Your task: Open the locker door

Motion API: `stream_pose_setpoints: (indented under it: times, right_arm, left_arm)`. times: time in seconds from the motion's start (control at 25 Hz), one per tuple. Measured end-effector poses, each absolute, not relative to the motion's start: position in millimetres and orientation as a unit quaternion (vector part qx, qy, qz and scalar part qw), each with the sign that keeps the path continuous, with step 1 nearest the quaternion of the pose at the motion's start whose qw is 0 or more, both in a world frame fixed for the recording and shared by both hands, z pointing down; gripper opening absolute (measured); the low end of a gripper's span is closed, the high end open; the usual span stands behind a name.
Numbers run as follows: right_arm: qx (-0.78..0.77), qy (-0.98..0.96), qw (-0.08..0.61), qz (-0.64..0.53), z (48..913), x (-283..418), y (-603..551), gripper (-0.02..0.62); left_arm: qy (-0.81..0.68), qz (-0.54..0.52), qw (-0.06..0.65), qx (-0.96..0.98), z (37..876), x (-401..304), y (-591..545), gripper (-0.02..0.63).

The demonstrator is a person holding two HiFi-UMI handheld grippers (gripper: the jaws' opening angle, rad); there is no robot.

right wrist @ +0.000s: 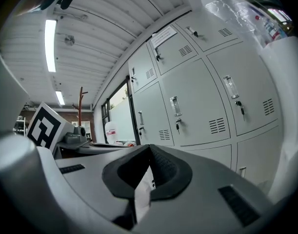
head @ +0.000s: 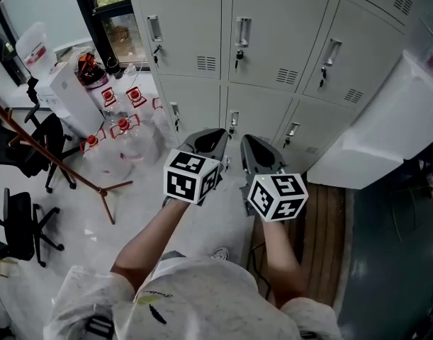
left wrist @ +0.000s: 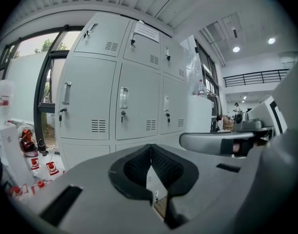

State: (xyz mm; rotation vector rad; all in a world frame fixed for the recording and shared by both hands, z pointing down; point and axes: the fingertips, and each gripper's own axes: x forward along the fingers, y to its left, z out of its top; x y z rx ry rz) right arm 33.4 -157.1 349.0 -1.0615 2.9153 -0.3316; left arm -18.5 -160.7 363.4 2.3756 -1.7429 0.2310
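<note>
Locker bank (head: 273, 27): grey steel, at least 2 rows of doors in the head view, standing against the wall ahead of the person. Every door in view is shut and flush with its frame. Each has an upright handle with a lock below it; a key (head: 239, 59) hangs in the lock of the upper middle door.

Locker door (head: 262, 108): the lower-row door straight beyond both pairs of tongs is shut. Nothing touches it.

Floor (head: 74, 246): pale on the left, with a strip of wooden boards (head: 322, 239) on the right.

White unit (head: 386, 126): stands at the right end of the bank, touching or just beside it.

Coat stand (head: 53, 147): wooden, left of the person, near 2 black chairs (head: 21, 225).

Water jugs (head: 124, 144): clear with red caps, grouped on the floor at the bank's left end.

Left tongs (left wrist: 150, 152): pads pressed together at the tips, nothing between them, held apart from the lockers.

Right tongs (right wrist: 149, 152): pads likewise pressed together and empty, level with and just beside the left pair.
</note>
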Motion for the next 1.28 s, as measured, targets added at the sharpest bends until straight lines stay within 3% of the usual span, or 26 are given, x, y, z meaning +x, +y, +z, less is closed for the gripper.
stream_pose_setpoints:
  times: [0.56,1.28]
  right_arm:
    - [-0.337,0.933,0.024,-0.126,351.3,49.2,-197.4,-0.002]
    - [-0.355,0.919,0.054,-0.161,341.5,-10.2,-314.6,-0.002]
  left_arm:
    - [-0.593,0.073,0.090,0.797,364.0,-11.7,-200.7,0.006]
    - [-0.572,0.058,0.088,0.814,360.1,-71.6,-321.9,0.006]
